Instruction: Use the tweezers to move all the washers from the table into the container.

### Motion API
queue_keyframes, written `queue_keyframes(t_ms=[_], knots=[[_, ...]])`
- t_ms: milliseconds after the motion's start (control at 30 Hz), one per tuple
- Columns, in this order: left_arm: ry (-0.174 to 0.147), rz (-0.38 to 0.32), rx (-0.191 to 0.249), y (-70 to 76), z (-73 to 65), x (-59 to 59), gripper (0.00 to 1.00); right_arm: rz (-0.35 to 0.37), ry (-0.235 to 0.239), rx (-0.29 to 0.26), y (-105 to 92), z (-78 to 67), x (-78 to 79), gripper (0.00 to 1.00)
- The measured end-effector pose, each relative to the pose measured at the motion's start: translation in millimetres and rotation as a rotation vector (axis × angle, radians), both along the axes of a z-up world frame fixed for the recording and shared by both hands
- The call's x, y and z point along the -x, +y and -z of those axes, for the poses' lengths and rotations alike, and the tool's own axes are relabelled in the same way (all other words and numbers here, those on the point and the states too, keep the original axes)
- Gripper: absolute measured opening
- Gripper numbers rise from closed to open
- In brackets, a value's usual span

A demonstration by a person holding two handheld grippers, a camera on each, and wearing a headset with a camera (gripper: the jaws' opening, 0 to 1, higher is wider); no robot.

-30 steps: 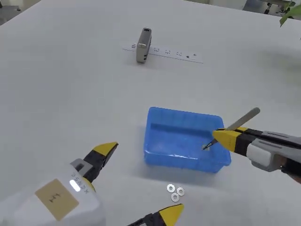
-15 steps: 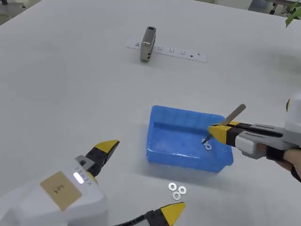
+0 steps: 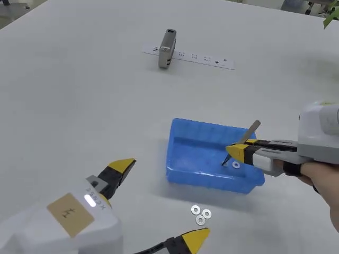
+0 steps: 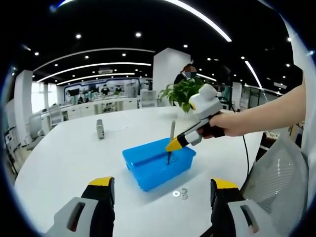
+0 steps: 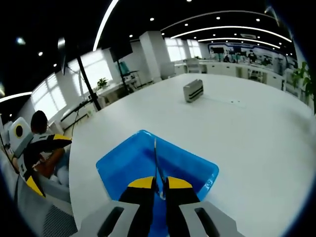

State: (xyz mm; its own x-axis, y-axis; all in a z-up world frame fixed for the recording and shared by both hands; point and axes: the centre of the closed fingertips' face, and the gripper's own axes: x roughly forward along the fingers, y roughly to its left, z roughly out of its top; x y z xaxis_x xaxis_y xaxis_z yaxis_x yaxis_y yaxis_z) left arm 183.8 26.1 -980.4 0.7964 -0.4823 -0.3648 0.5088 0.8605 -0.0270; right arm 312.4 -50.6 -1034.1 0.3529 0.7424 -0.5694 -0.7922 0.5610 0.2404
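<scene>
1. Lower left of the head view: the left tool [image 3: 165, 200] hangs over the white counter [image 3: 79, 100]. Its yellow-tipped jaws are spread wide with nothing between them. A tan sticker [image 3: 69, 213] on its white body bears a dark mark I cannot read.
2. Upper middle: a grey metal block [image 3: 167, 48] stands at the left end of a white printed strip [image 3: 201, 58]. The print is too small to read.
3. Centre: the blue container [image 3: 206, 178] sits on the counter. A single washer [image 3: 235, 165] lies inside it, toward its right end.
4. Just below the container in the frame, three washers [image 3: 201, 214] lie bunched together on the counter.
5. The tweezers [image 3: 251, 130] slant down into the container. Their tips are just beside the single washer; I cannot tell if they touch it.
6. Right edge: a hand [image 3: 318, 180] holds the right tool [image 3: 232, 153], its jaws pressed together on the tweezers.
</scene>
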Motion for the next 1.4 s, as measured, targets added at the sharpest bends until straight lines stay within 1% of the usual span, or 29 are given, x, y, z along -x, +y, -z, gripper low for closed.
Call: queue_keyframes(t_ms=[67,367,500,633,667,733,867,933,1067,1133,1200,1300,1333,1400], knots=[[0.002,-0.003,0.002,0.6,0.2,-0.3,0.80,-0.003,-0.002,0.011,-0.8,1.7,0.0,0.04],[0.003,-0.001,-0.002,0.6,0.9,-0.2,0.80,-0.006,-0.020,0.012,0.0,0.1,-1.0,0.05],[0.006,-0.006,-0.003,1.5,1.2,-0.4,0.80,-0.007,-0.039,-0.009,0.9,-10.1,1.9,0.05],[0.007,-0.007,-0.004,1.9,1.5,-0.4,0.80,-0.033,-0.078,-0.022,0.3,-22.2,8.6,0.04],[0.007,-0.007,-0.003,1.8,1.4,-0.4,0.80,-0.040,-0.095,-0.031,0.2,-26.4,10.5,0.03],[0.007,-0.007,-0.004,1.8,1.3,-0.5,0.80,-0.040,-0.104,-0.046,0.2,-32.0,13.4,0.03],[0.010,-0.003,-0.005,1.0,1.9,-0.2,0.80,-0.048,-0.129,-0.085,4.4,-47.4,22.1,0.04],[0.011,0.000,-0.005,0.5,2.1,0.1,0.80,-0.052,-0.134,-0.108,7.5,-54.6,27.9,0.04],[0.012,0.000,-0.004,0.5,2.3,0.2,0.80,-0.076,-0.133,-0.130,14.0,-62.0,42.3,0.04],[0.011,0.001,-0.004,0.2,2.3,0.2,0.80,-0.092,-0.129,-0.135,16.9,-63.2,50.5,0.04],[0.011,0.002,-0.005,0.1,2.4,0.3,0.80,-0.102,-0.127,-0.133,18.3,-62.9,55.3,0.04],[0.012,0.004,-0.002,-0.2,2.3,0.3,0.80,-0.134,-0.125,-0.117,20.9,-58.7,67.1,0.04],[0.012,0.004,-0.003,-0.3,2.2,0.3,0.80,-0.145,-0.118,-0.116,21.6,-56.0,71.3,0.04],[0.012,0.007,-0.004,-0.8,2.1,0.3,0.80,-0.150,-0.111,-0.115,22.3,-51.6,75.3,0.04]])
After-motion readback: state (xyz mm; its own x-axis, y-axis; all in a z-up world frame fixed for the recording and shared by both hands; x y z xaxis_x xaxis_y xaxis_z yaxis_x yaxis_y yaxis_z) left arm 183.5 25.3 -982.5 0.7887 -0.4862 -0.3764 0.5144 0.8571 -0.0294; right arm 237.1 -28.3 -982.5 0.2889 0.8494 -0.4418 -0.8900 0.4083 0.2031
